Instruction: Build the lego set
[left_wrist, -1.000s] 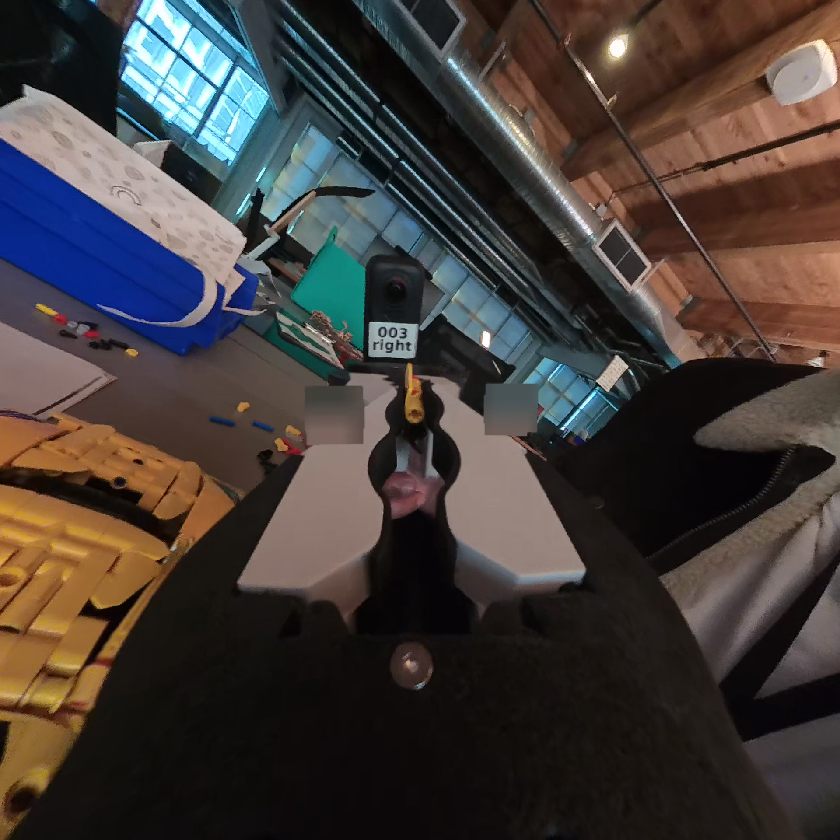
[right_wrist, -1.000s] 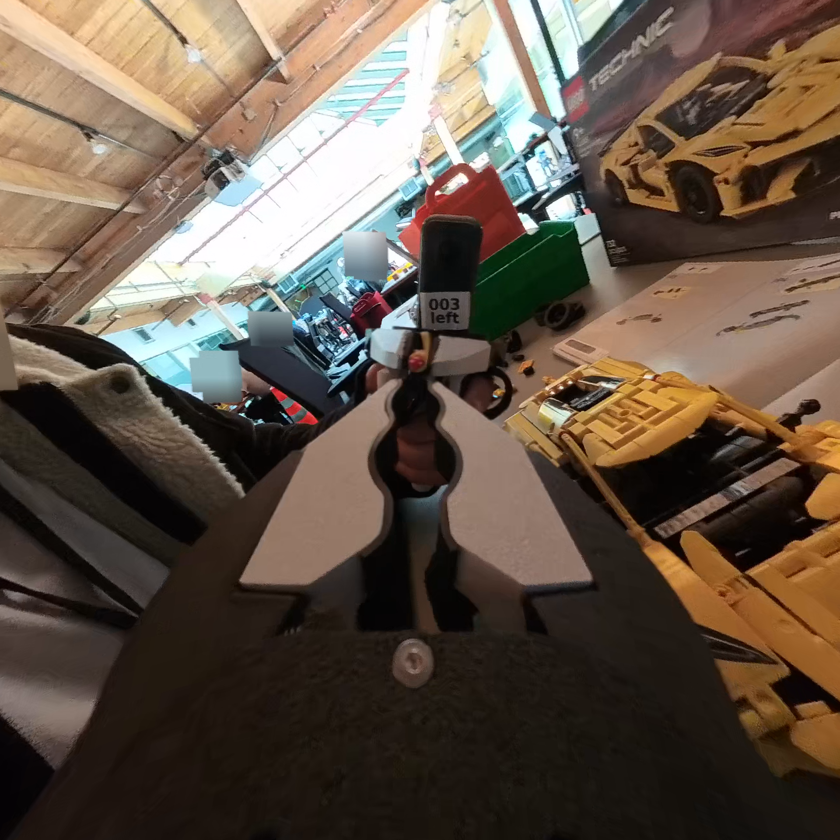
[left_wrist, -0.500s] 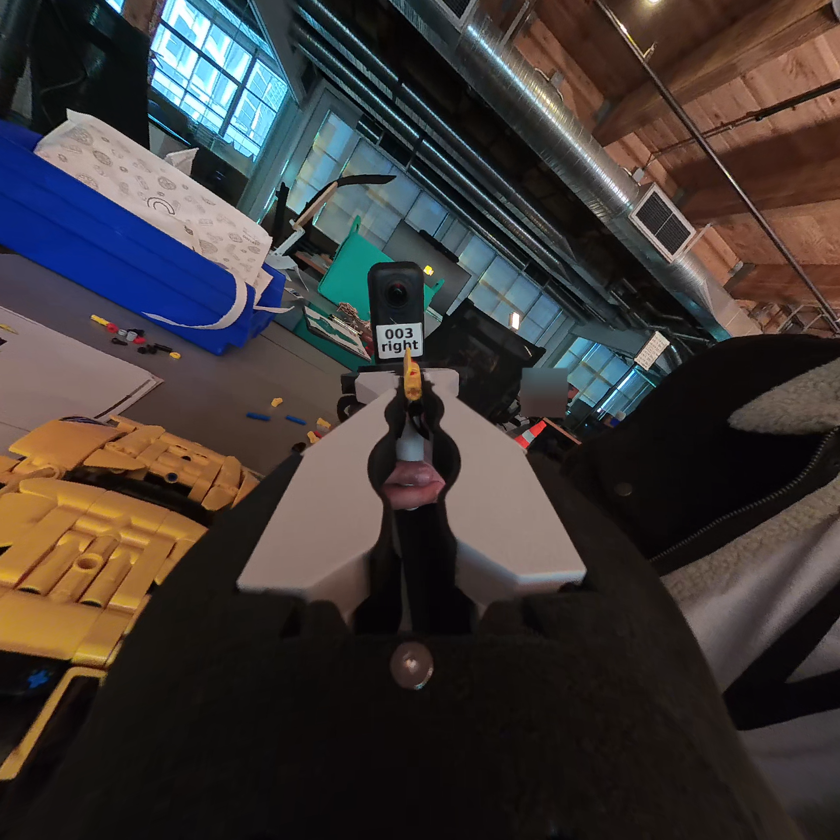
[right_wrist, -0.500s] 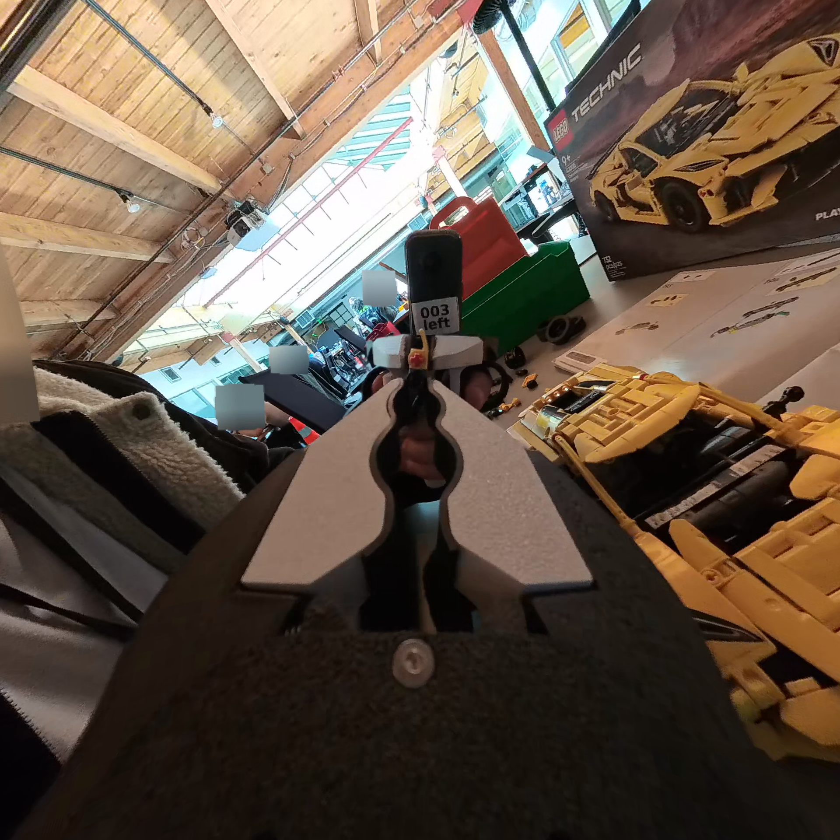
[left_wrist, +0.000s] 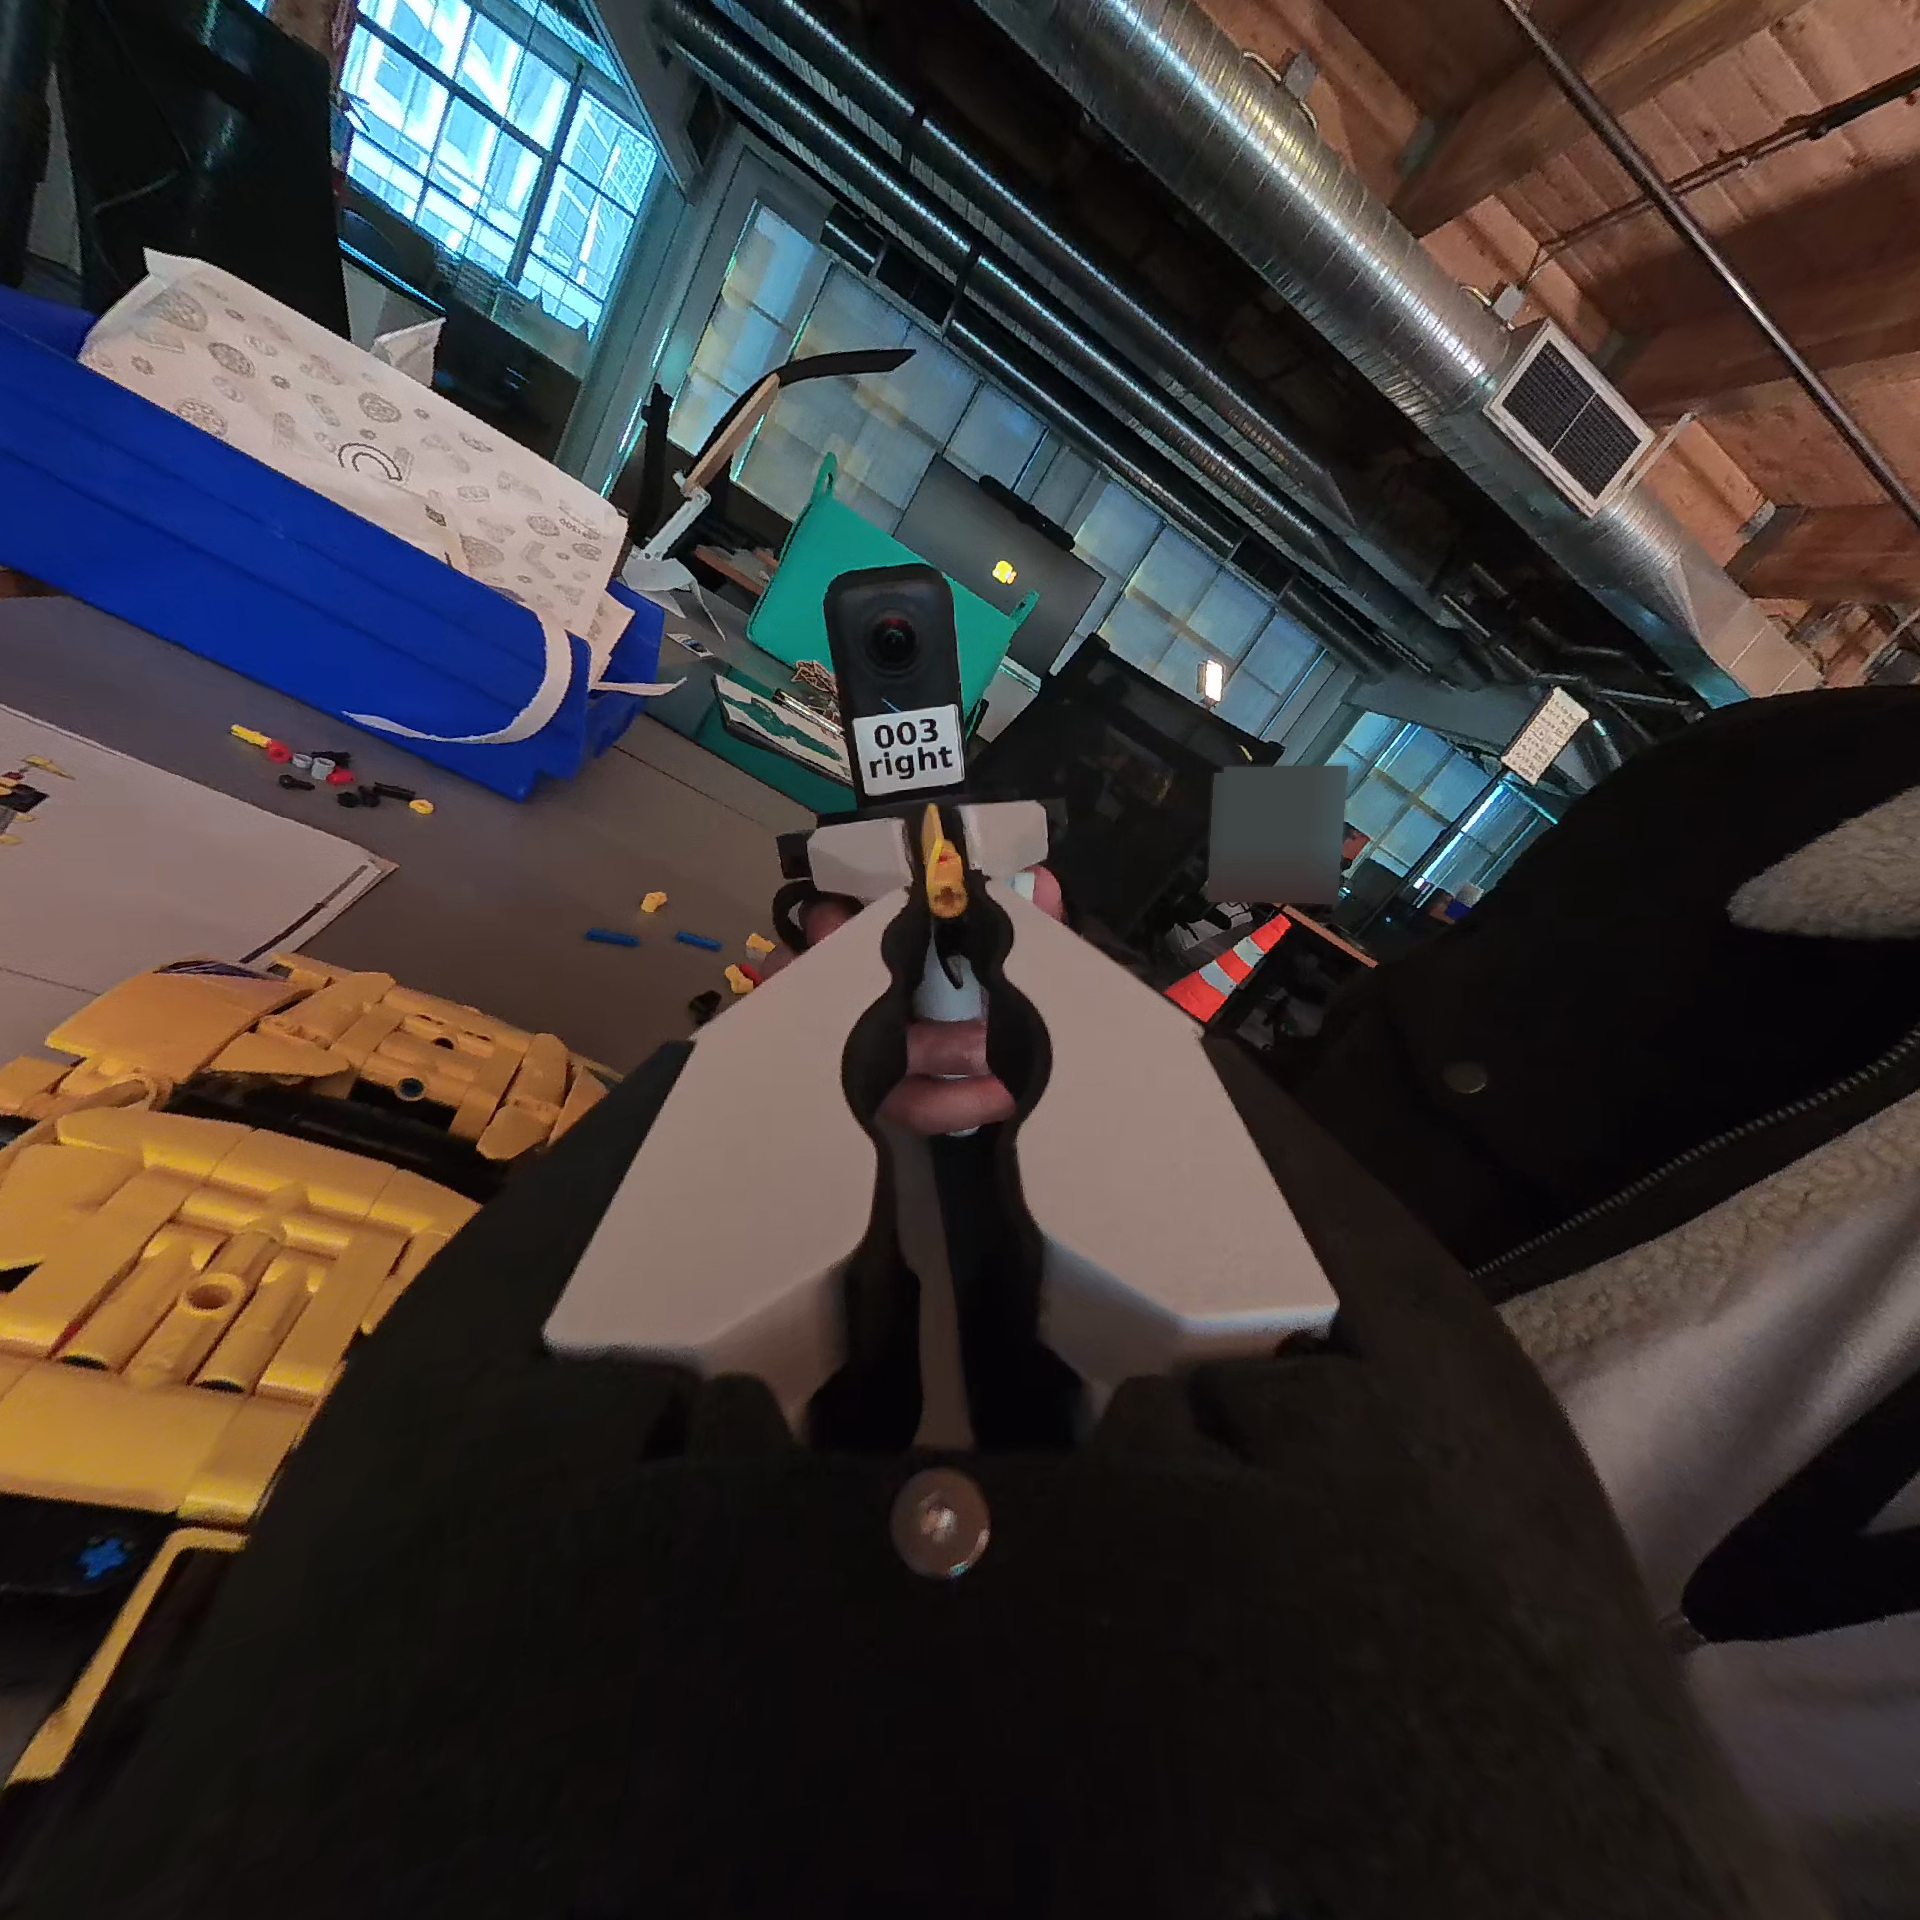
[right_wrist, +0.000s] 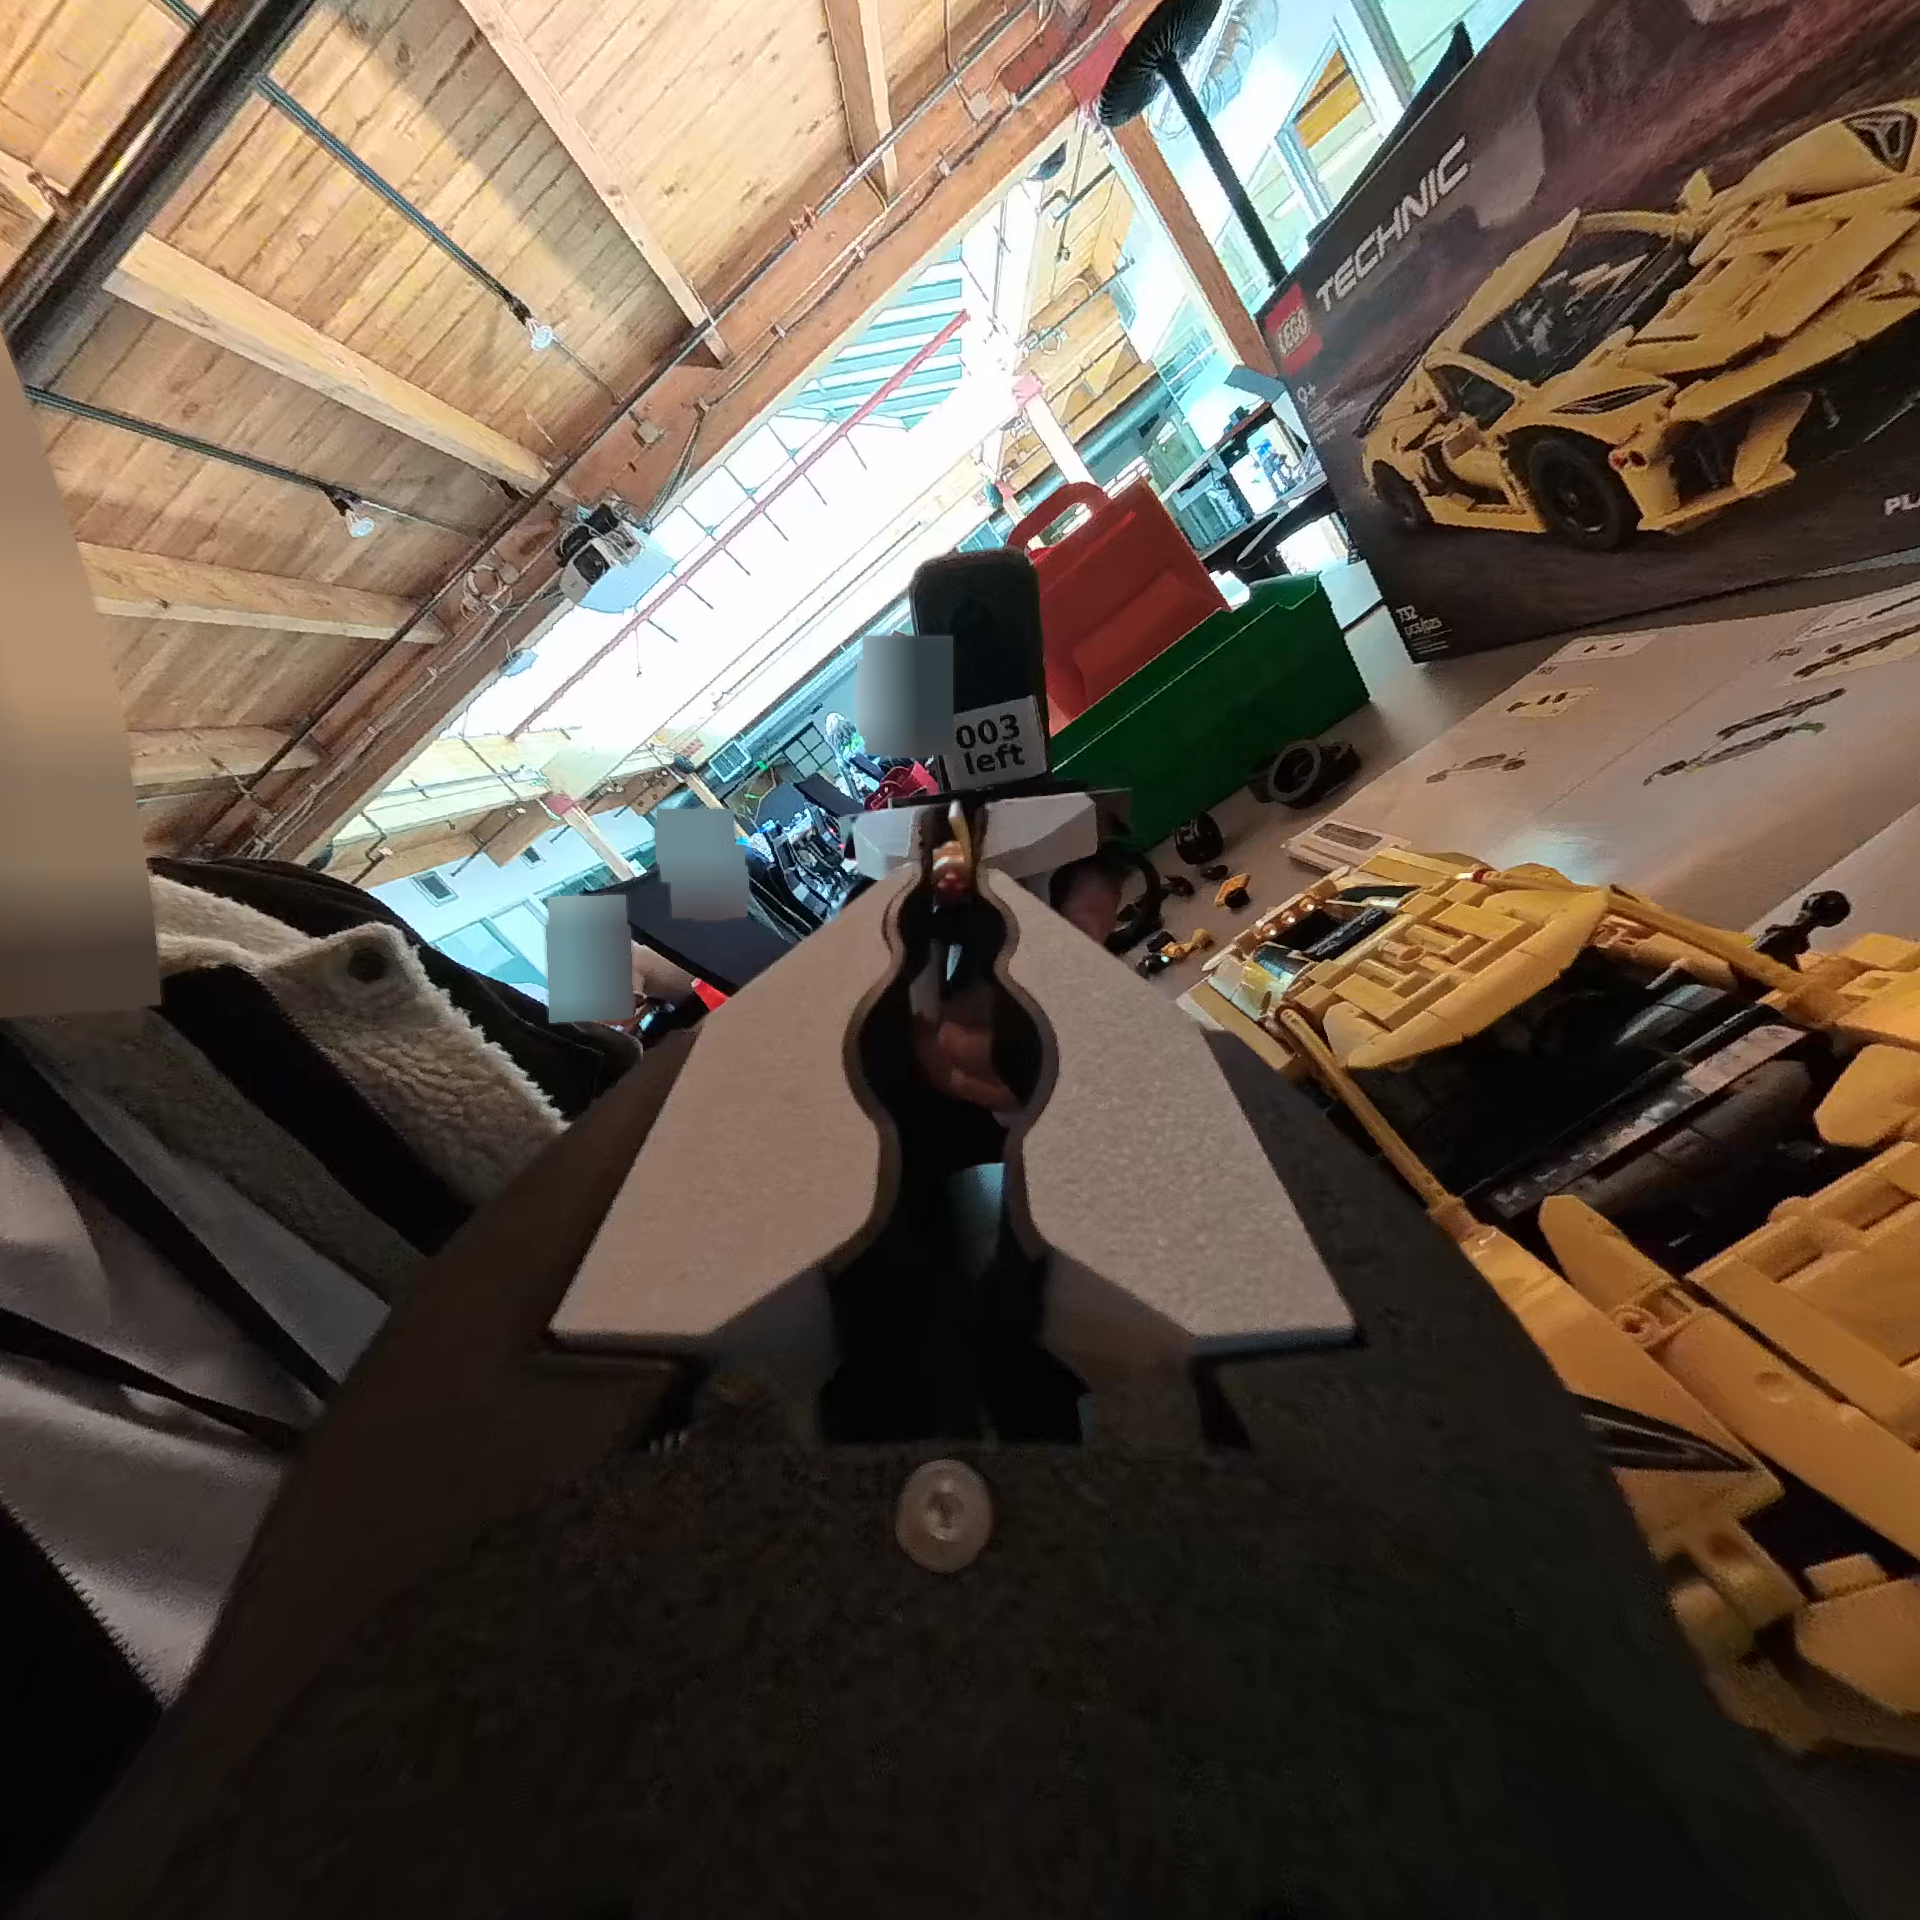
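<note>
On the table at the left of the left wrist view sits the yellow lego car (left_wrist: 239, 1174), with loose small pieces (left_wrist: 665, 930) scattered beyond it. The left gripper (left_wrist: 943, 914) and the right gripper (right_wrist: 951, 883) meet tip to tip above the table — both pinched narrow on one small yellow piece (left_wrist: 943, 871). In the right wrist view the car lies right, below the set's box (right_wrist: 1621, 343).
</note>
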